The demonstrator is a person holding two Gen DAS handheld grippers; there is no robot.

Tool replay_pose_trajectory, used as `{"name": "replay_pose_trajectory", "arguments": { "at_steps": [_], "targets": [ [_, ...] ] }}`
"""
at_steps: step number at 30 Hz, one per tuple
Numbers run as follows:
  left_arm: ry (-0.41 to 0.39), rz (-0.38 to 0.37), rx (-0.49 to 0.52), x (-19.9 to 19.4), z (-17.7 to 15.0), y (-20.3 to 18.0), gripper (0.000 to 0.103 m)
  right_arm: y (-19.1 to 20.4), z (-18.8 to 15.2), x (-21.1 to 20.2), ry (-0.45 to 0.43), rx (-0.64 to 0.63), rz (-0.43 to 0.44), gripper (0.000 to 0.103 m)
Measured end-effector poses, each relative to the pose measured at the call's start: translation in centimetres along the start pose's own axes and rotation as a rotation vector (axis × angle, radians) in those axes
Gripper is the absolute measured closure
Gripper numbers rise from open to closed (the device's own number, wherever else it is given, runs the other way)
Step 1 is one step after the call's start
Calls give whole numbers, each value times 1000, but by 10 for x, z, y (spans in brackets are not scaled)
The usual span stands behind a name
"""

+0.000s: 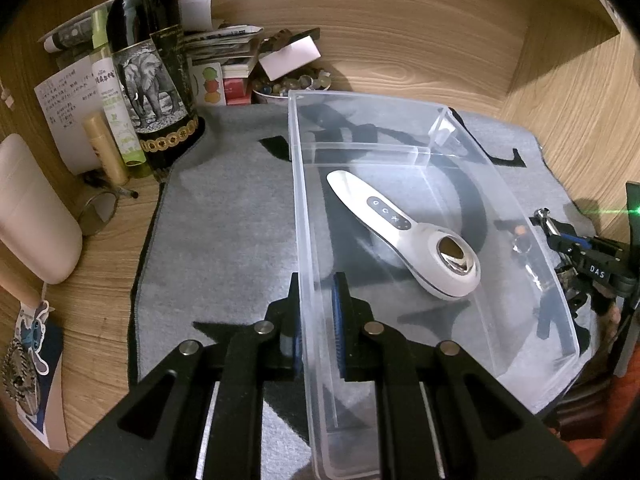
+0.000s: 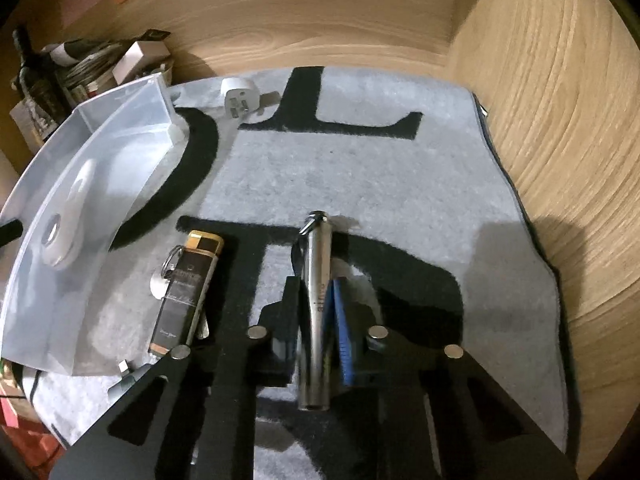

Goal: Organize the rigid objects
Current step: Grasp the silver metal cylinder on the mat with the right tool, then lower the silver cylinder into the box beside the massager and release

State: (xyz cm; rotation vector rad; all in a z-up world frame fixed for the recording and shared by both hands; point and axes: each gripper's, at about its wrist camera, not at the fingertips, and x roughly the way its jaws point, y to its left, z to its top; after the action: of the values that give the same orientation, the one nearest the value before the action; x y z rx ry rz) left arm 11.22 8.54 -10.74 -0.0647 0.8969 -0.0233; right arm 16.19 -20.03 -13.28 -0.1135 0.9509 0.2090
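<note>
A clear plastic bin (image 1: 520,216) stands on the grey mat. A white handheld device (image 1: 400,228) lies inside it. My left gripper (image 1: 316,304) is shut on the bin's left wall, one finger inside and one outside. My right gripper (image 2: 316,304) is shut on a silver metal cylinder (image 2: 316,312) and holds it over the mat, to the right of the bin (image 2: 100,152). A black and gold lighter (image 2: 188,292) lies on the mat between bin and cylinder. A white plug adapter (image 2: 238,100) lies at the mat's far side. The right gripper also shows in the left wrist view (image 1: 568,240).
A dark bottle (image 1: 148,60), spray bottle (image 1: 112,92), papers, small boxes and a bowl of marbles (image 1: 288,84) crowd the back left. A pink container (image 1: 32,208) stands at the left. Wooden walls close the back and right (image 2: 560,120).
</note>
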Motion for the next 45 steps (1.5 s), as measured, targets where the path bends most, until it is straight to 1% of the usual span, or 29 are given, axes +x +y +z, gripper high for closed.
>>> {"name": "replay_pose_trajectory", "arguments": {
  "at_steps": [3,8,13,22,29,32,36,40,45],
  "targets": [
    [0,-3,-3,0,0,0,91,1,1,-2,-13,3,4,89],
    [-2,-12,-5,0,1,1,91,5,9,-11,-64,6,10,89],
    [-4,-21,-3,1,2,3,91,19,21,-35,-147,-14,18,89],
    [-10,-29,8,1,2,3,91,54,47,-73,-301,-62,91,89],
    [-17,-42,1,0,1,4,91,85,66,-90,-372,-115,154,89],
    [-21,-43,3,0,1,4,91,99,72,-91,-379,-144,180,89],
    [-26,-48,2,0,-1,5,91,120,78,-83,-360,-184,211,89],
    [-29,-56,-1,0,-1,6,91,141,83,-68,-315,-229,229,89],
    [-34,-63,0,0,-1,7,91,160,89,-40,-229,-275,223,89]
  ]
}}
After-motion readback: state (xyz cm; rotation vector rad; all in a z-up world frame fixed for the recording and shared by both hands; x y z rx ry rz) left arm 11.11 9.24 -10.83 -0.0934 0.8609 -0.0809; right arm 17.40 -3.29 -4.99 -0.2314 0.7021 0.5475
